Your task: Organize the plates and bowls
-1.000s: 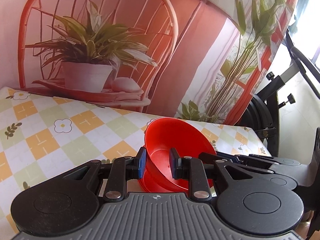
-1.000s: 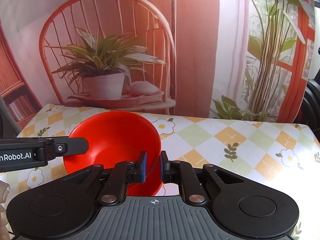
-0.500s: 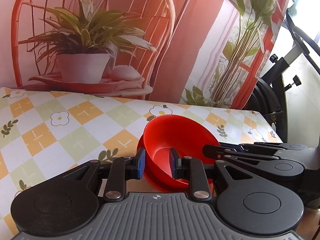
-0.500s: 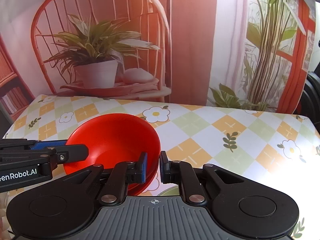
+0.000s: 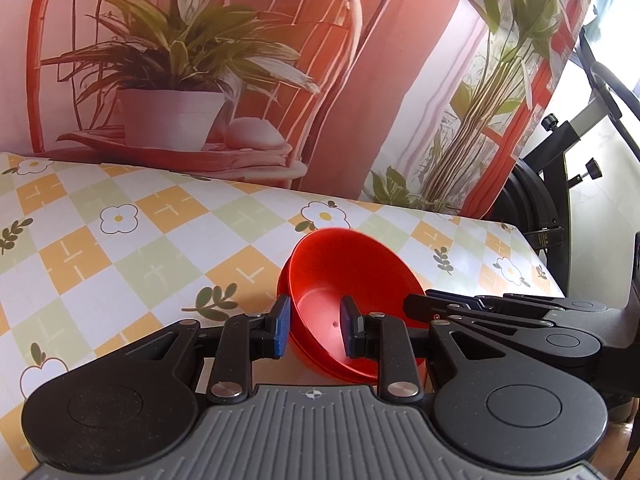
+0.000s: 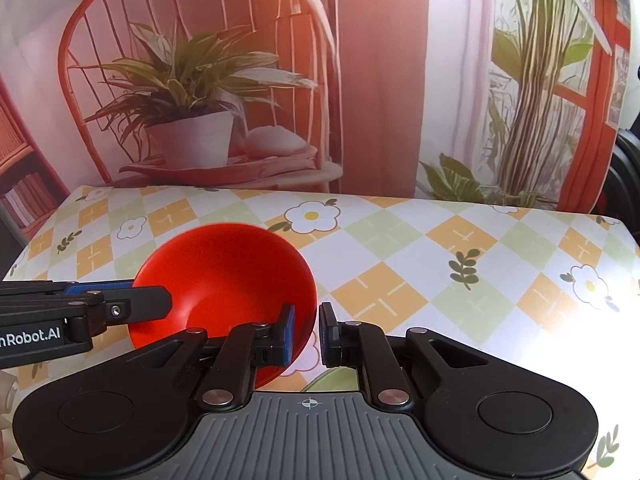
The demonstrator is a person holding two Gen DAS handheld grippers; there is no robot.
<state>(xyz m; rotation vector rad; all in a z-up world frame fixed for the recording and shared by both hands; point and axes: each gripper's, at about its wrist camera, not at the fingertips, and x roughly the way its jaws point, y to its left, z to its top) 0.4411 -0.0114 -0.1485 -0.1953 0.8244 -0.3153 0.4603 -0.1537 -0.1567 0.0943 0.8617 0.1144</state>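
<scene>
The left gripper [image 5: 312, 330] has its jaws on each side of the near rim of the red bowl [image 5: 352, 280]. One blue pad [image 5: 282, 326] sits outside the wall and the other sits inside, so it seems to be holding the bowl by its rim. The right gripper [image 6: 307, 332] has its jaws close together around the bowl's edge on its side, and it looks like a pinch, but a thin gap shows, so I cannot tell for sure. The bowl is tipped up toward the back wall picture, with its low side near the front edge of the desk [image 5: 120, 264]. A second red rim seems to peek out under the bowl, maybe a plate or another bowl. I think the step is setting this bowl down into the stack. Next, the bowl needs to be made level, then both jaws should open and pull back gently.
</scene>
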